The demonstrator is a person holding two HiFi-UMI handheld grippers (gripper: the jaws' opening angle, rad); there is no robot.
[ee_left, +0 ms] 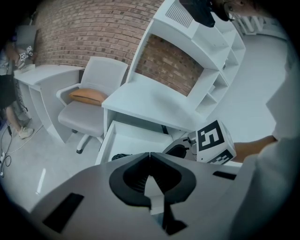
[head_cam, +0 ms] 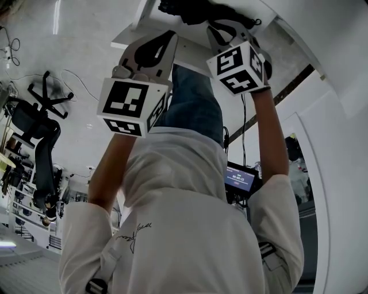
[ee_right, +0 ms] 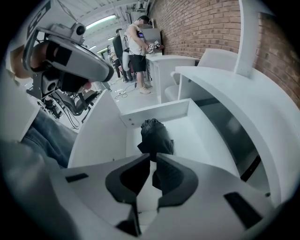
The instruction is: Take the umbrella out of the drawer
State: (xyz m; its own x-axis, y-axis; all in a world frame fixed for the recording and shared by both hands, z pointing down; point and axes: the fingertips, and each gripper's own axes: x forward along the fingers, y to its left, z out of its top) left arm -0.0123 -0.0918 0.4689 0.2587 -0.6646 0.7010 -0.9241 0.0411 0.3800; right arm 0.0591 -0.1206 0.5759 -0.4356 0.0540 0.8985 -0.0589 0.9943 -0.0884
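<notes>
A black folded umbrella (ee_right: 154, 137) lies in the open white drawer (ee_right: 197, 131) under the desk. My right gripper (ee_right: 153, 157) points steeply down into the drawer with its jaws shut, its tips right over the umbrella's near end; whether they pinch any part of it I cannot tell. In the left gripper view the right gripper's marker cube (ee_left: 213, 141) hangs over the drawer (ee_left: 136, 138), and a bit of the umbrella (ee_left: 122, 157) shows. My left gripper (ee_left: 150, 154) stays above the drawer, jaws shut, nothing between them. In the head view both grippers (head_cam: 172, 35) (head_cam: 221, 26) reach toward the umbrella (head_cam: 192, 8).
The white desk top (ee_left: 154, 105) carries a shelf hutch (ee_left: 206, 51) against a brick wall. A grey chair (ee_left: 91, 101) with an orange cushion (ee_left: 86, 97) stands left of the desk. A person (ee_right: 137, 44) stands at a far counter. A black office chair (head_cam: 40, 135) is behind me.
</notes>
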